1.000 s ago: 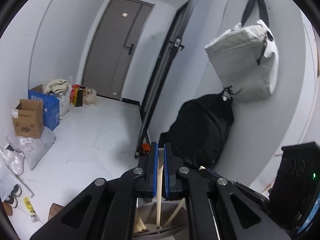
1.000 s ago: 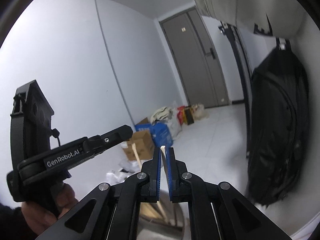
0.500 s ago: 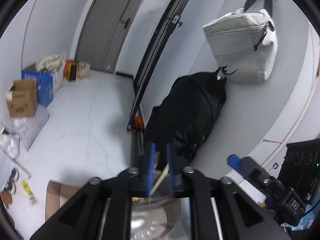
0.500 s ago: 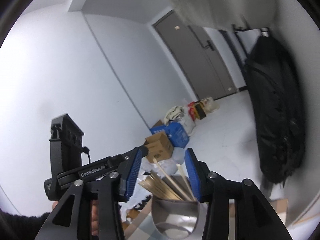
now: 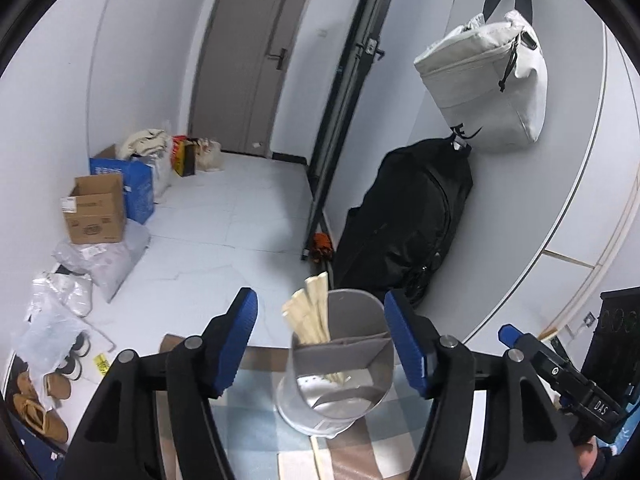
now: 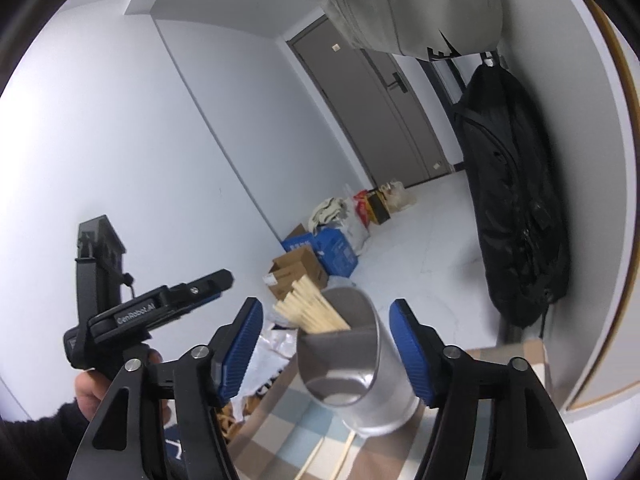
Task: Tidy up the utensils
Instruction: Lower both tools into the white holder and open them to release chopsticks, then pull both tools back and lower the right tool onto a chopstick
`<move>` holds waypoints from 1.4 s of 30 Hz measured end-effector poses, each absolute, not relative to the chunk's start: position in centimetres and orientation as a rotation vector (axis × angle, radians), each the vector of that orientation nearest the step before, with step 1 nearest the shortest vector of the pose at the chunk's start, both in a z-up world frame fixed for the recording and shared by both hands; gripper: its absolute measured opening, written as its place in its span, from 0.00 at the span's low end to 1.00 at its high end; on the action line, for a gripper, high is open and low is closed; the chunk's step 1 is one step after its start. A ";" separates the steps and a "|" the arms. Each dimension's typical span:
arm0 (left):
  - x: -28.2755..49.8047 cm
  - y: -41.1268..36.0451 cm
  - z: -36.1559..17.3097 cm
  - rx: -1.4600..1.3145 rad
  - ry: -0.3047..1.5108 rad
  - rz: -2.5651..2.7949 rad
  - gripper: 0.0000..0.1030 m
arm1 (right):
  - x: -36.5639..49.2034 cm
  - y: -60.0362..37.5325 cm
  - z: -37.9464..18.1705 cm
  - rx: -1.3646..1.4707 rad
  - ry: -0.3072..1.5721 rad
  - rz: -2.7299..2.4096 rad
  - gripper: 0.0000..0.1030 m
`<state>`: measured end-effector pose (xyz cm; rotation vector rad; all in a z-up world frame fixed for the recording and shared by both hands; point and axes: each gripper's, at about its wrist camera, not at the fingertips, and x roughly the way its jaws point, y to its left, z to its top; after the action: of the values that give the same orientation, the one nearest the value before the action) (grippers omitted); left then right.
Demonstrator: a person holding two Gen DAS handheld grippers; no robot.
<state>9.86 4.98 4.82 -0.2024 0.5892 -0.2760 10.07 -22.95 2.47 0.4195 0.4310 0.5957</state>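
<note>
Steel utensil holder (image 5: 340,364) stands between the opening left tool (image 5: 322,344).

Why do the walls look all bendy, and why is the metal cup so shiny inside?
Left wrist view: the fisheye lens curves the straight walls and darkens the corners; the metal cup mirrors the room's light, with the chopsticks sharp. Right wrist view: same bending, a bright glare patch inside the cup, and the grey bag at the top looks stretched and slightly blurred.
</note>
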 end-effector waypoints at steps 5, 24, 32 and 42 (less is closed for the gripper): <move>8.1 5.9 3.0 -0.206 0.620 -0.250 0.61 | 8.7 -21.7 0.8 0.400 0.491 0.587 0.72; 5.8 8.8 -5.5 -0.175 0.787 -0.059 0.72 | 10.1 -14.2 -9.1 0.253 0.951 0.577 0.80; 5.2 10.9 -5.9 -0.199 0.782 -0.020 0.78 | 12.9 -10.8 -13.4 0.333 1.063 0.466 0.56; 5.3 12.2 -6.9 -0.207 0.835 -0.016 0.78 | 13.4 -8.9 -15.0 0.192 1.028 0.315 0.26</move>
<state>5.26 12.15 -6.93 -0.2072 0.8348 -0.0161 13.39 -8.88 -14.97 0.1919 1.0280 0.3152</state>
